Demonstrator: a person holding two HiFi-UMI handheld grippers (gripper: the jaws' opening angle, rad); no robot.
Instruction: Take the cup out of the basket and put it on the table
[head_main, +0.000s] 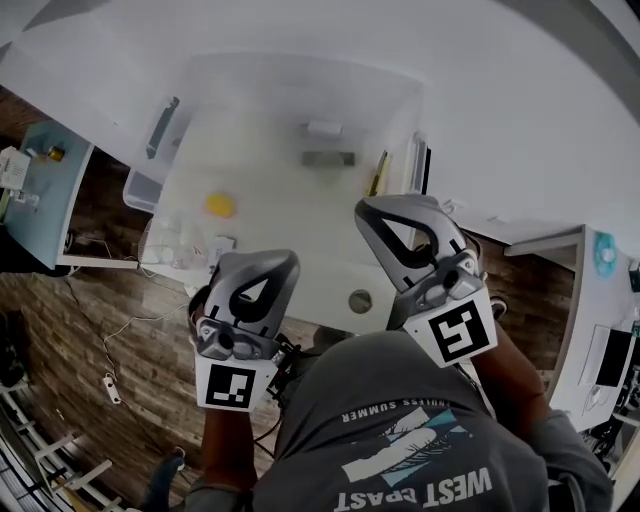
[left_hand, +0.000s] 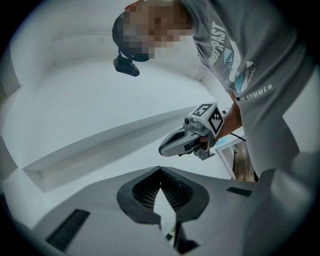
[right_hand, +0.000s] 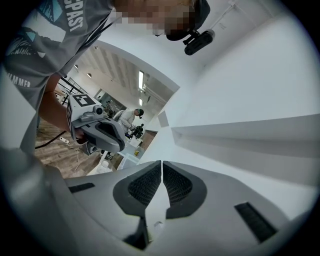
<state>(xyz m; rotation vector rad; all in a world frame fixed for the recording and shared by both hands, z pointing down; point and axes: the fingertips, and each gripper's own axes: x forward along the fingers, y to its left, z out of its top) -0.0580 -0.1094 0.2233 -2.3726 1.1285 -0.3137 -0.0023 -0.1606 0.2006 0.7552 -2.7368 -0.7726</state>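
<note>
Cup (head_main: 220, 205): small yellow rounded shape, glare-blurred, at clear plastic basket (head_main: 137, 192) by white table (head_main: 300, 262)'s left edge; inside or beside, unclear.
Left grey gripper (left_hand: 160, 172): jaws together, empty.
Right grey gripper (right_hand: 161, 166): jaws together, empty.

The person wears a grey short-sleeved T-shirt (head_main: 420, 440) with white lettering and a teal-and-white graphic. The left claw (left_hand: 161, 170) and right claw (right_hand: 162, 163) are smooth grey shells with black ribbed pads (right_hand: 145, 185). Each bears a white cube (head_main: 462, 335) with a black square marker.
</note>
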